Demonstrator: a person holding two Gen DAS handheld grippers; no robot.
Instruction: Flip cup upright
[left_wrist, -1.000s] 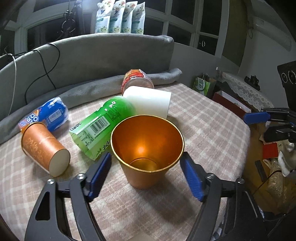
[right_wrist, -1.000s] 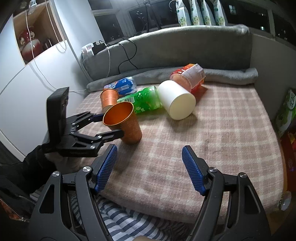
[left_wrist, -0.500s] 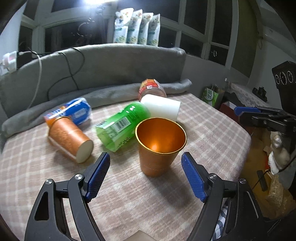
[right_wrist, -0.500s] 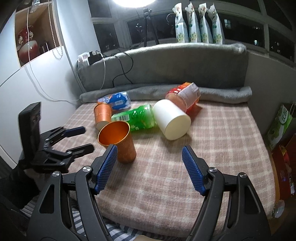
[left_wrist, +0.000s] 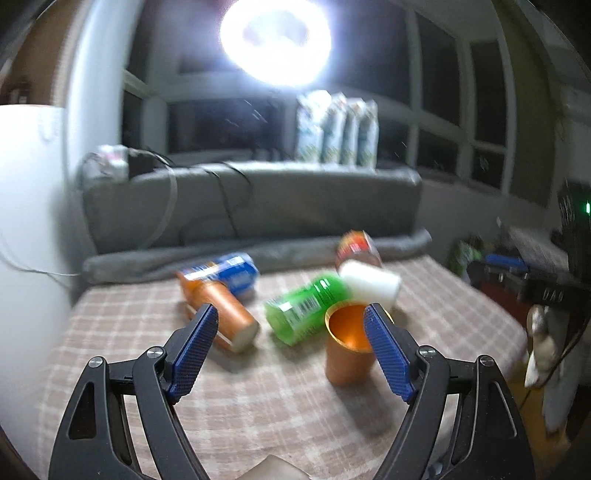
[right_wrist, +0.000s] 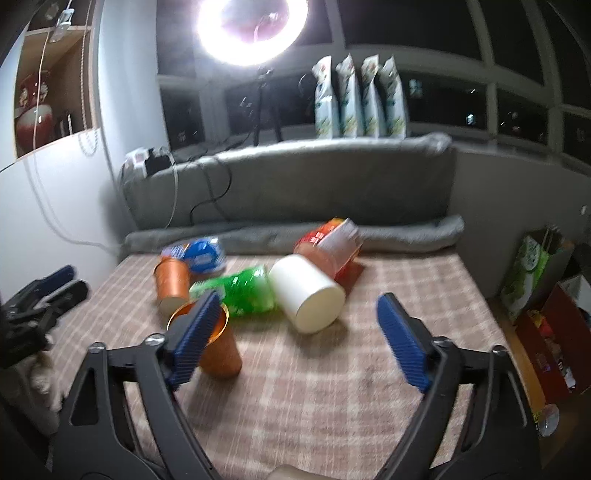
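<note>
A copper cup (left_wrist: 347, 347) stands upright on the checked cloth, mouth up; it also shows in the right wrist view (right_wrist: 218, 350), partly behind my right gripper's left finger. My left gripper (left_wrist: 291, 350) is open and empty, drawn back from the cup, which sits behind its right finger. My right gripper (right_wrist: 299, 339) is open and empty above the near part of the cloth. A second copper cup (left_wrist: 221, 314) lies on its side at the left, also visible in the right wrist view (right_wrist: 171, 284).
A green bottle (left_wrist: 306, 306), a white cup (left_wrist: 369, 284), a blue packet (left_wrist: 232, 273) and a red-labelled jar (left_wrist: 356, 247) lie on the cloth (left_wrist: 258, 398) behind the upright cup. A grey sofa back (left_wrist: 258, 206) rises behind. The cloth's edge drops off at the right.
My left gripper has pulled back and tilted upward away from the upright copper cup. My right gripper has also lifted its view. The cup stays standing.
</note>
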